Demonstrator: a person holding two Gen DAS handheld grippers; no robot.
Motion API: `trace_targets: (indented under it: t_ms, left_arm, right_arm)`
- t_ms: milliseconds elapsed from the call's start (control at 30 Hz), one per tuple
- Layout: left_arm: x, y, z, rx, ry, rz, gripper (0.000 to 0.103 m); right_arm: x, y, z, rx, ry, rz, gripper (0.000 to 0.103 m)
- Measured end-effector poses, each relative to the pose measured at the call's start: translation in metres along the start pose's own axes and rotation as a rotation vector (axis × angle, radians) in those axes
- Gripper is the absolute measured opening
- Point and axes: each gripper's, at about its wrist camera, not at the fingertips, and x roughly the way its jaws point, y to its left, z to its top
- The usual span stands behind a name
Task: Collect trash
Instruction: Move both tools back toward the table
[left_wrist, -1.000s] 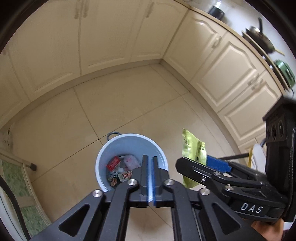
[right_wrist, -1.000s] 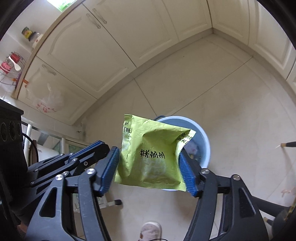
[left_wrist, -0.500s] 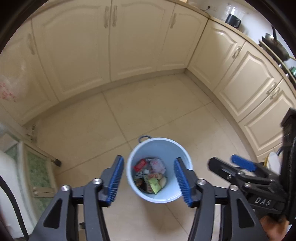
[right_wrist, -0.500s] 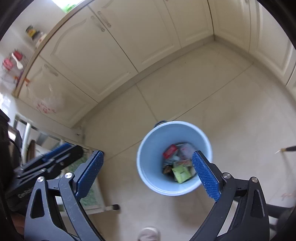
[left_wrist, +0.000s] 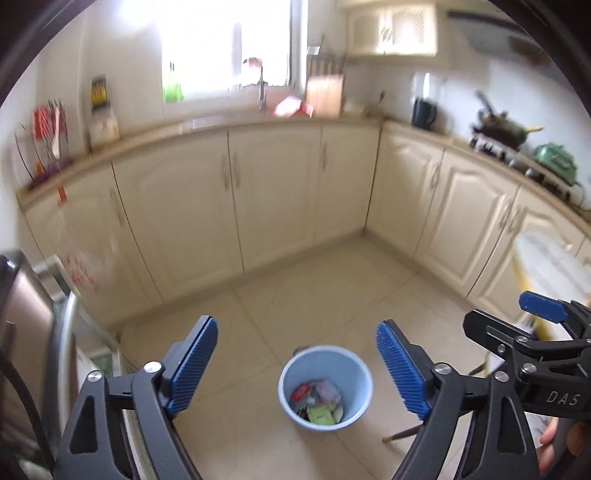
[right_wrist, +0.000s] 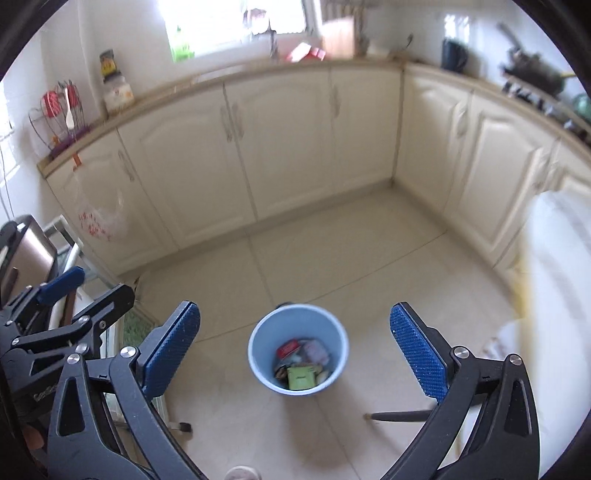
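Currently: left tool (left_wrist: 297, 363) and right tool (right_wrist: 295, 349), jaws opening wide, nothing between them. Green packet (right_wrist: 301, 377) lies among wrappers inside blue bin (right_wrist: 258, 363) on floor. Advice: keep both tools empty and clear of bin rim while seeking further trash.

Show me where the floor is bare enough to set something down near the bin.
Bare tiles lie between the blue bin and the corner cabinets. Crowded: inside the bin, wrappers including a green packet; to its right a dark chair leg; at the left edge, a rack.
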Motion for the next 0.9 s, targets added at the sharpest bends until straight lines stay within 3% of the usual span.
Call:
trace_targets:
  t_ms: [233,600,900]
  left_arm:
    - [-0.117,-0.054,-0.013,0.016,-0.195,-0.048,0.102]
    - [-0.254,-0.11,-0.082,0.083,-0.413,-0.184,0.102]
    - [-0.338,-0.062,-0.169,0.074,-0.551,-0.255,0.102]
  right_arm:
    - [-0.156,-0.01,-0.02,-0.019,-0.197,-0.109,0.103]
    - [-0.365,-0.032,-0.067,0.061,-0.462,-0.214,0.103]
    - [-0.472,-0.025,-0.1,0.077,-0.596,-0.352,0.103]
